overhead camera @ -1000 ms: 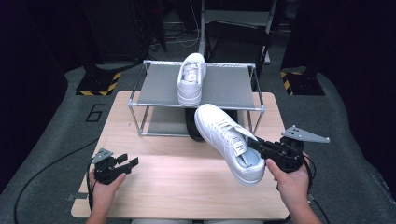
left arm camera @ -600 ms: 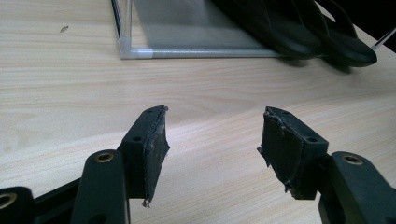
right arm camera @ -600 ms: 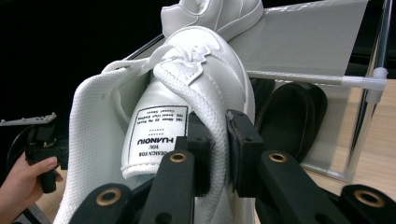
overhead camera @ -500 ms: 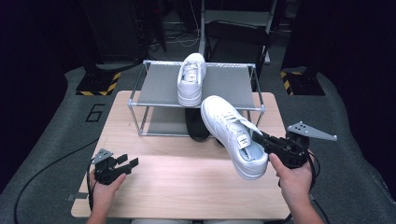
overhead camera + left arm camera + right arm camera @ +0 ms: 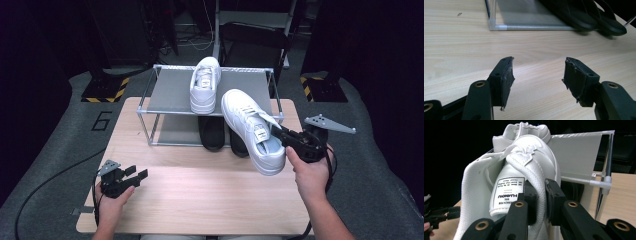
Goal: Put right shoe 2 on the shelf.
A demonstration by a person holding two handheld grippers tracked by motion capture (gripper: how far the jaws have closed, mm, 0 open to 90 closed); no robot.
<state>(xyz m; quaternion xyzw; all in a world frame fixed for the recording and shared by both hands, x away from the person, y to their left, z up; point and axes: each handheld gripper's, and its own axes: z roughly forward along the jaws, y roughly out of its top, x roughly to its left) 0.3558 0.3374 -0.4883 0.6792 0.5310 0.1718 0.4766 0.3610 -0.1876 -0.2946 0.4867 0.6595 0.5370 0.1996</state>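
My right gripper is clamped on the collar of a white sneaker, both pads pinching the padded rim beside the tongue. In the right gripper view that grip is plain: the jaws stand narrow with the thick white edge squeezed between them. The sneaker hangs in the air, off the table, its toe pointing toward 11 o'clock from my right hand and reaching over the front rail of the metal rack.

The inside of the tongue carries a label, seen upside down. The large word reads "HUANQIU"; the smaller lines around it are too fine for me to read.

A second white sneaker already sits on the rack's top shelf, at about 10 o'clock from the held one, toe pointing away from me. Under the shelf a pair of black shoes rests on the table, toes toward me.

On the grey floor mat at 10 o'clock from the table a large "6" is printed.

My left gripper rests low at the table's near left, at 8 o'clock from the rack, jaws wide apart with only bare wood between them.
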